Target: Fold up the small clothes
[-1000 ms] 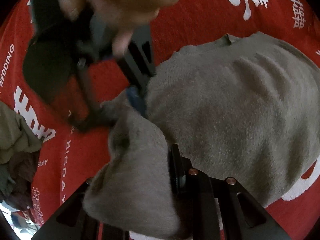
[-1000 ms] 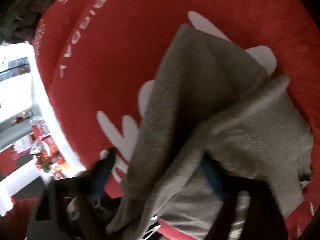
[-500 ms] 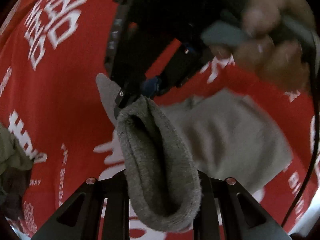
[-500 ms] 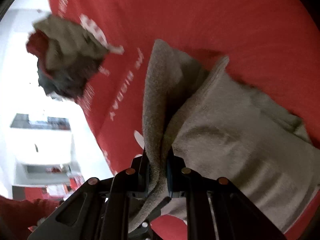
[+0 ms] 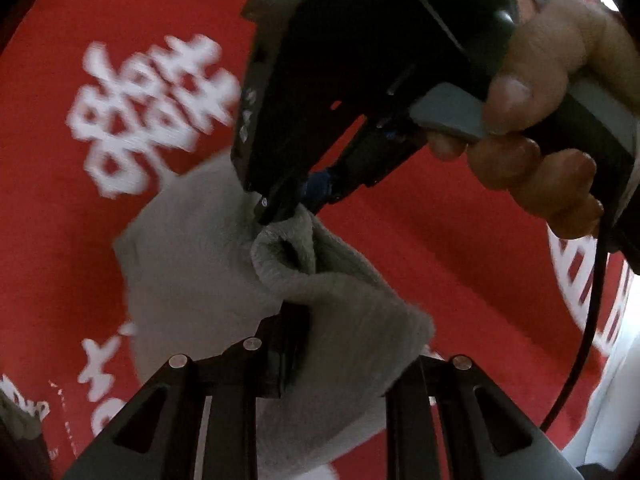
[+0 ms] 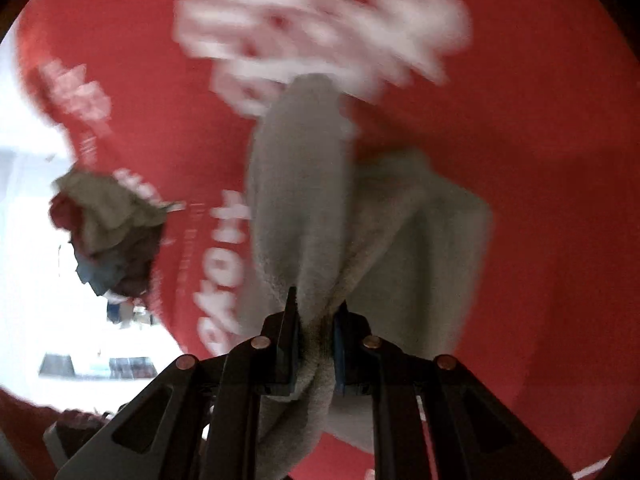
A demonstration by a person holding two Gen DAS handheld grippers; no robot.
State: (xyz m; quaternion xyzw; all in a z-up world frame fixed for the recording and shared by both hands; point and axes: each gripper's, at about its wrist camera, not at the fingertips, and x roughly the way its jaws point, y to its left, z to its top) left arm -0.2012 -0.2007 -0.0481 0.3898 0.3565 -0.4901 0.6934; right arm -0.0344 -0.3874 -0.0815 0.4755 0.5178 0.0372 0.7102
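A grey knitted garment (image 5: pixel 192 264) hangs above the red cloth (image 5: pixel 80 220) with white characters. My left gripper (image 5: pixel 320 344) is shut on one edge of it; the cloth drapes over the right finger. My right gripper (image 5: pixel 296 204), held by a hand, pinches the adjoining edge just ahead of the left one. In the right wrist view the right gripper (image 6: pixel 316 320) is shut on a bunched fold of the garment (image 6: pixel 296 184), which hangs down in two folds toward the red cloth (image 6: pixel 540 160).
A pile of other small clothes (image 6: pixel 108 224) lies at the left edge of the red cloth. Beyond that edge is a bright room. A black cable (image 5: pixel 592 320) runs down from the right gripper's handle.
Both grippers have lifted the grey garment off the red cloth, where it lay spread a second ago. The two grippers have come close together and the garment now hangs folded.
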